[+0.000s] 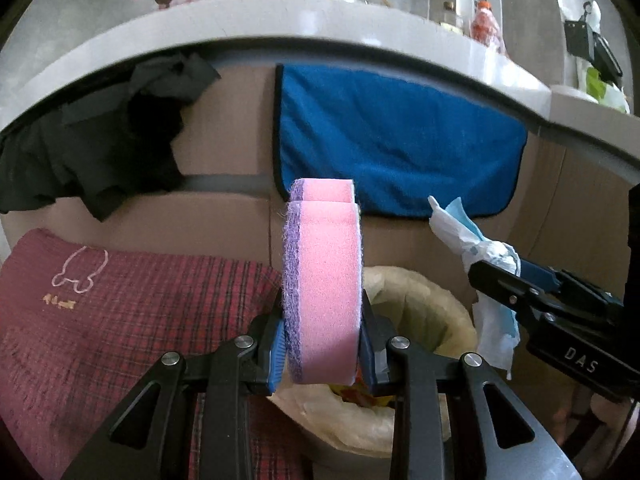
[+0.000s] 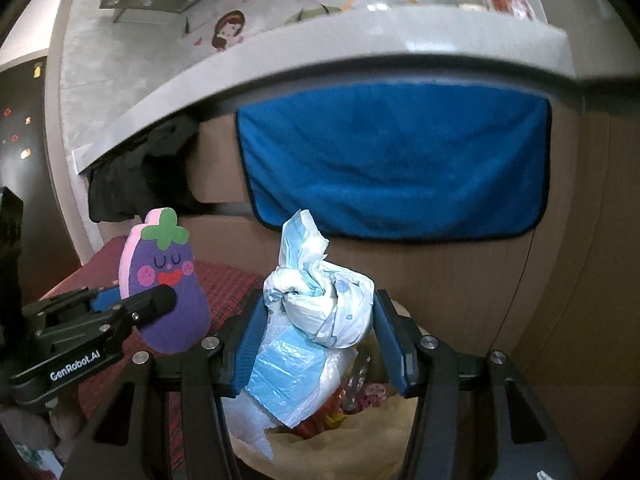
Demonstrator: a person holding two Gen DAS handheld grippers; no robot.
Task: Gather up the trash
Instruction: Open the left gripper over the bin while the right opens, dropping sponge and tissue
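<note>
The left gripper is closed most of the way, its blue pads pressing both broad faces of a pink-and-purple sponge that stands on edge between the fingers; from the right wrist view this is an eggplant-shaped sponge with a smiling face. The right gripper stands roughly half open, stopped by a knotted white-and-blue diaper, the bundle wedged between the pads with loose sheets trailing below. Directly under both, near the cameras, sits the trash bin, lined with a yellowish bag and already holding colourful wrappers. To the left lies a red plaid cushion; farther off a blue towel and a black cloth hang from the edge of a grey counter. The sponge looks to sit over the bin's left rim rather than its middle, so letting go here might bounce it onto the cushion. The diaper's hanging flap could catch on a pad as the fingers part, and the bundle may then swing outside the liner. With the two tools close together, opening both at once risks the fingers knocking each other.
</note>
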